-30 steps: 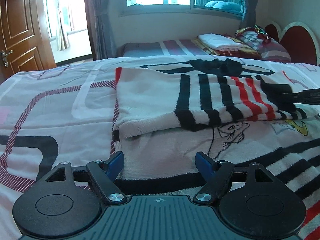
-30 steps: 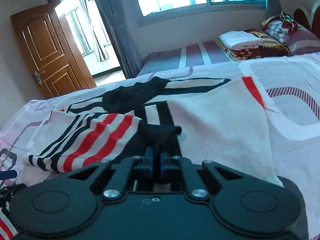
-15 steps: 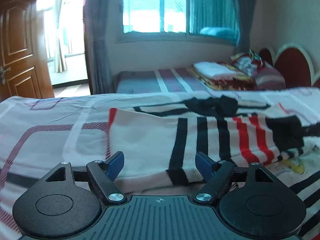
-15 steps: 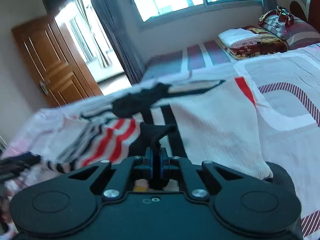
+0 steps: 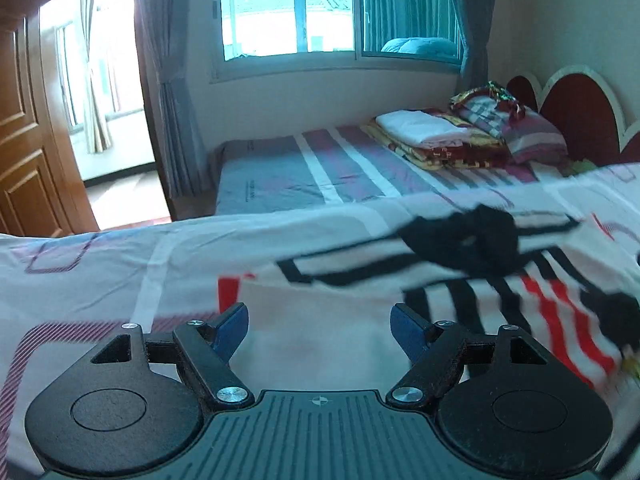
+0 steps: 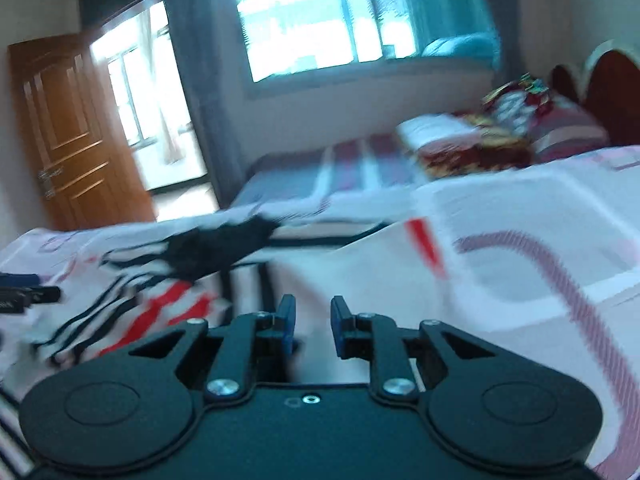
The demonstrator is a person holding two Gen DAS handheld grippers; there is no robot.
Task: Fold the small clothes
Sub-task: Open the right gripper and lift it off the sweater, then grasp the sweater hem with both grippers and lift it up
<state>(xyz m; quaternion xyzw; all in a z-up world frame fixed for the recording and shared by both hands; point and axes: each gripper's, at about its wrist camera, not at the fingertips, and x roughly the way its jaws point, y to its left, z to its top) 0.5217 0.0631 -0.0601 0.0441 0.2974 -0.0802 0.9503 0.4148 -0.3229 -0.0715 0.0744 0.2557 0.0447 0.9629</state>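
The right gripper (image 6: 312, 322), formerly pinching the striped sweater (image 6: 352, 280), had parted its jaws slightly and released it; the left gripper (image 5: 319, 325) was spread wide. The sweater lay folded on the bed (image 5: 100, 264).

Ahead of you a patterned bedsheet (image 5: 100, 264) covers the near bed. Beyond it a second bed (image 5: 280, 172) with grey and maroon stripes carries folded blankets (image 5: 436, 136) and a pillow (image 5: 532, 136) by a red headboard (image 5: 572, 112). A curtained window (image 5: 288, 12) and a wooden door (image 6: 68, 128) stand behind.

Left gripper (image 5: 319, 326), fingers (image 5: 231, 326) spread, above striped sweater (image 5: 460, 304).
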